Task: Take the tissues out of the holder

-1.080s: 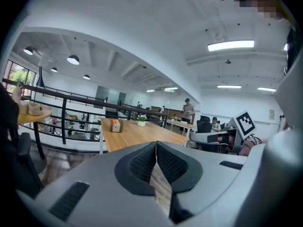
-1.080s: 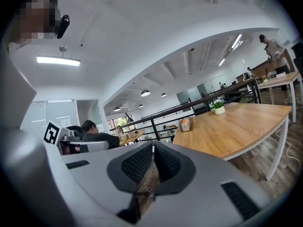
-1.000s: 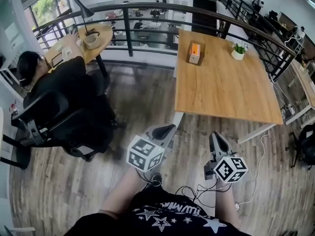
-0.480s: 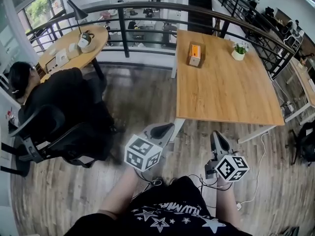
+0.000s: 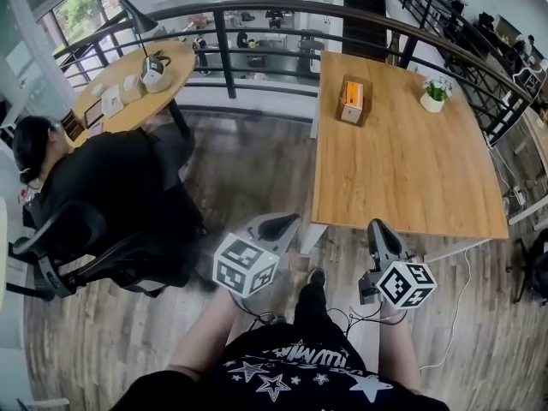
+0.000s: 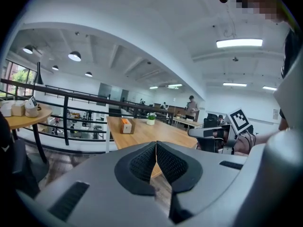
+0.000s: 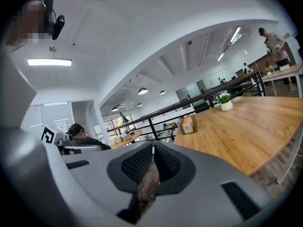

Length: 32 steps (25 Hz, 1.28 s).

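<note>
Tissue holder [image 5: 351, 101] stands near the far edge of the table [image 5: 402, 178], well apart from my left gripper [image 5: 285, 223] and right gripper [image 5: 378, 228]. Both are pressed together, empty, by the near edge.

Long wooden table [image 5: 402, 165] and round table [image 5: 175, 62] on plank floor [image 5: 248, 174] by black railing [image 5: 224, 54]; probably windows [image 5: 77, 7] far left.

Left gripper [image 5: 282, 223] and right gripper [image 5: 378, 229] were grey moulded shells, each topped by white marker cubes [image 5: 246, 265] printed with black squares. Their fingers [image 6: 141, 162] were faced with black ribbed pads, and thin black cables [image 5: 341, 319] trailed behind. The wearer's black T-shirt [image 5: 282, 379] carried white stars and lettering.
</note>
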Motion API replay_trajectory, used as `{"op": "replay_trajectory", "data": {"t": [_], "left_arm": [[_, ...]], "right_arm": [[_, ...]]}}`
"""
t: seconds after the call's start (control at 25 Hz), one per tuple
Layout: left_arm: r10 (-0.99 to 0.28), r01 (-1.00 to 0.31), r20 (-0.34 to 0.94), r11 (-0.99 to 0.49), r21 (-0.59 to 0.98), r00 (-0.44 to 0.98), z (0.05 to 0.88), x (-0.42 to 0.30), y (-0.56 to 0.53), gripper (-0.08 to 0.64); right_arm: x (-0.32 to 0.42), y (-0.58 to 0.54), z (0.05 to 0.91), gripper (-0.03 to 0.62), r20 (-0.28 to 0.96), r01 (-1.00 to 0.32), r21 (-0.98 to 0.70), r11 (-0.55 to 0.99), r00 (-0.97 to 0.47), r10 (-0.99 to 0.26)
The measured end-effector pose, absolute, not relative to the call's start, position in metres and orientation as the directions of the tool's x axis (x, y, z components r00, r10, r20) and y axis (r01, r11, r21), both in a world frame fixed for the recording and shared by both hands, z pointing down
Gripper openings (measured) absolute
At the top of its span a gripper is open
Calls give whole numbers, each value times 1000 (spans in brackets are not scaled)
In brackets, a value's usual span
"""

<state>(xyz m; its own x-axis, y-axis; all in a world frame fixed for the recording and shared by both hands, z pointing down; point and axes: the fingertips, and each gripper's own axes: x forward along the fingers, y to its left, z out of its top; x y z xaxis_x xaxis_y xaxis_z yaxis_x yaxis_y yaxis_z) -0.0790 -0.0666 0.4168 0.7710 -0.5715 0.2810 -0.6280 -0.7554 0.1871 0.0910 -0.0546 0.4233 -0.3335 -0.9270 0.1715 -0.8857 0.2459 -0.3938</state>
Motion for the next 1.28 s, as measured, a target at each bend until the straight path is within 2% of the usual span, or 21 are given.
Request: {"op": "replay_trajectory", "data": {"t": [0.68, 1.28], "left_arm": [[-631, -689, 299, -707, 158, 716, 406, 19, -244, 15], [-634, -715, 362, -680, 159, 683, 420, 64, -328, 15]], "right_arm": [[191, -255, 417, 20, 128, -838, -451, 306, -400, -907], [231, -350, 438, 20, 160, -805, -502, 317, -447, -880]]}}
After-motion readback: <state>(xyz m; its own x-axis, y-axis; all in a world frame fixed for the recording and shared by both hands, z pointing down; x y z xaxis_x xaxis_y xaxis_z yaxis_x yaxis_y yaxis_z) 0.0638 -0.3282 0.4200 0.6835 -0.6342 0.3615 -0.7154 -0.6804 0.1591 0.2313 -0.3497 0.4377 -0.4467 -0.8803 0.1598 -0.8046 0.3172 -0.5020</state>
